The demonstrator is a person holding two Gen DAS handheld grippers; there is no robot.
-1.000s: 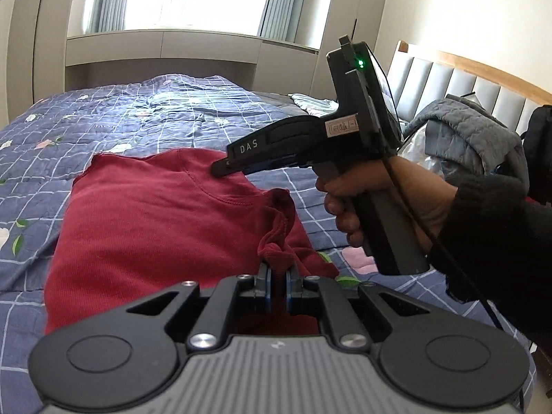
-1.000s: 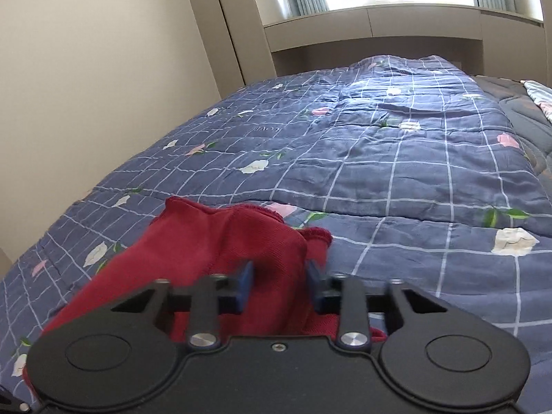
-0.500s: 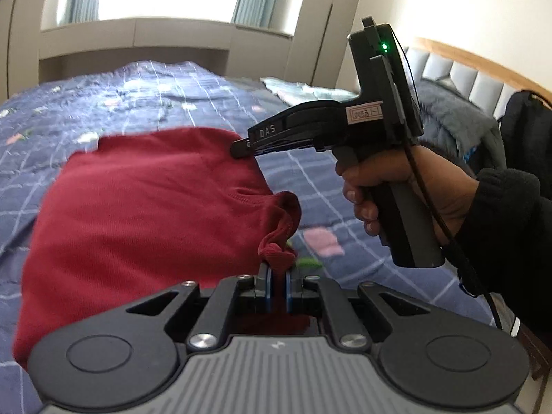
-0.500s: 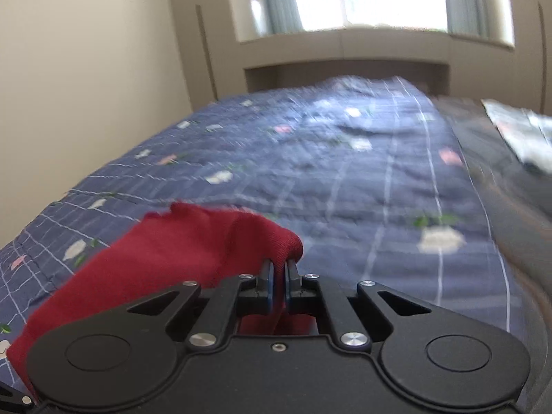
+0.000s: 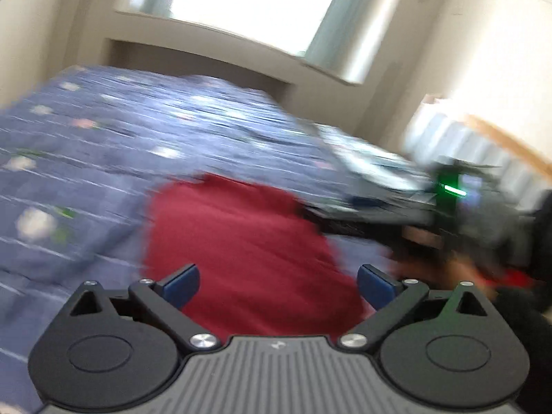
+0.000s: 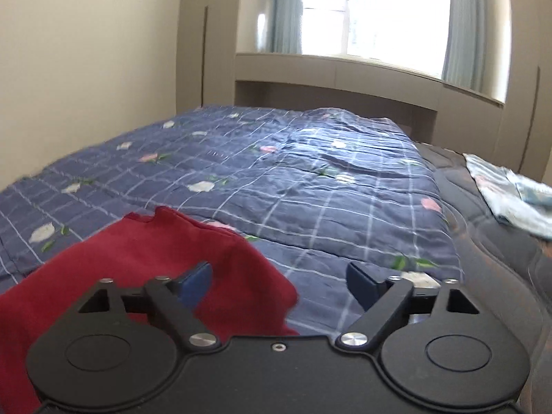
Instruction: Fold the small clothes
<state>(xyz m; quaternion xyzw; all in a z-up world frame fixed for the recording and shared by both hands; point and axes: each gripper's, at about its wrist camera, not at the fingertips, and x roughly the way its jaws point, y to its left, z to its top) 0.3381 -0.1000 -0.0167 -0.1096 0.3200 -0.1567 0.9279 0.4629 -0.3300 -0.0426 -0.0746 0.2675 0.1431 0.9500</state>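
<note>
A dark red garment (image 5: 248, 248) lies flat on the blue checked quilt (image 5: 145, 138). My left gripper (image 5: 277, 284) is open and empty just above its near part; this view is blurred by motion. The right gripper's body, with a green light, shows blurred at the right of the left wrist view (image 5: 452, 203). In the right wrist view the red garment (image 6: 165, 258) lies at the lower left. My right gripper (image 6: 279, 281) is open and empty over the garment's right edge, its left fingertip (image 6: 198, 277) in front of the cloth.
The quilt (image 6: 310, 179) covers the bed up to the window wall. A light patterned cloth (image 6: 510, 193) lies at the right on a dark cover. A padded headboard (image 5: 459, 138) with a wooden rim stands at the right.
Both grippers have opened and let go of the red garment, which now lies flat. The left view has swung and blurred; the right gripper has dropped lower at its right.
</note>
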